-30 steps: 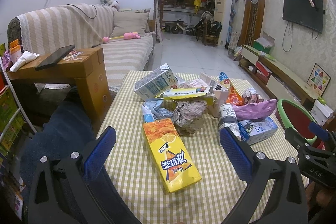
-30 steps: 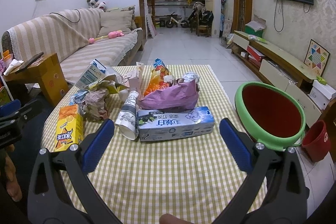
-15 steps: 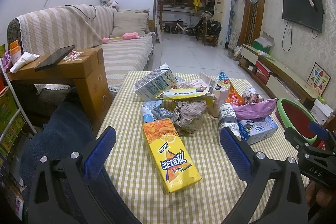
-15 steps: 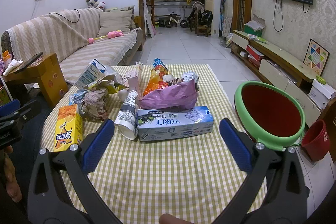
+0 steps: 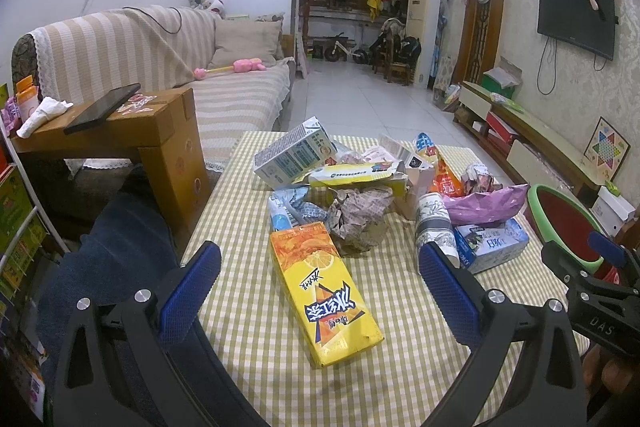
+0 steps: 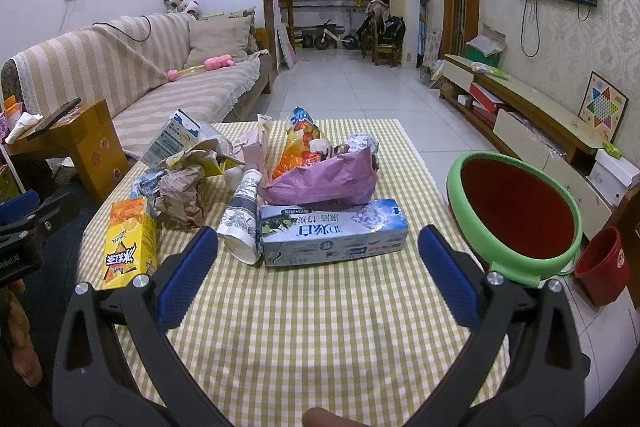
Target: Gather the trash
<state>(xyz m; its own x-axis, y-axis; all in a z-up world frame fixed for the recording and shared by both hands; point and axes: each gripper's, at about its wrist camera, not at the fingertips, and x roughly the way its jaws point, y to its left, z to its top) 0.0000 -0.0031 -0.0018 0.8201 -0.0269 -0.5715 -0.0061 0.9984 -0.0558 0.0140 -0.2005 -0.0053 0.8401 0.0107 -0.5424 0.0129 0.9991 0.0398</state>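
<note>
Trash is heaped on a yellow checked table [image 6: 320,323]. A yellow drink carton [image 5: 324,295] lies flat straight ahead of my open left gripper [image 5: 320,287]. Behind it sit crumpled paper [image 5: 360,215], a white milk carton [image 5: 294,157] and a paper cup [image 5: 434,223]. A blue tissue box [image 6: 332,233] lies just beyond my open right gripper [image 6: 312,275], with a purple bag [image 6: 324,179] and an orange snack bag [image 6: 298,143] behind. A green bin with a red inside [image 6: 516,215] stands right of the table. Both grippers hold nothing.
A striped sofa [image 5: 160,47] runs along the left, with a wooden side table [image 5: 120,131] holding a phone beside it. A small red bucket [image 6: 604,263] stands on the floor by the green bin. A low TV cabinet [image 6: 540,119] lines the right wall.
</note>
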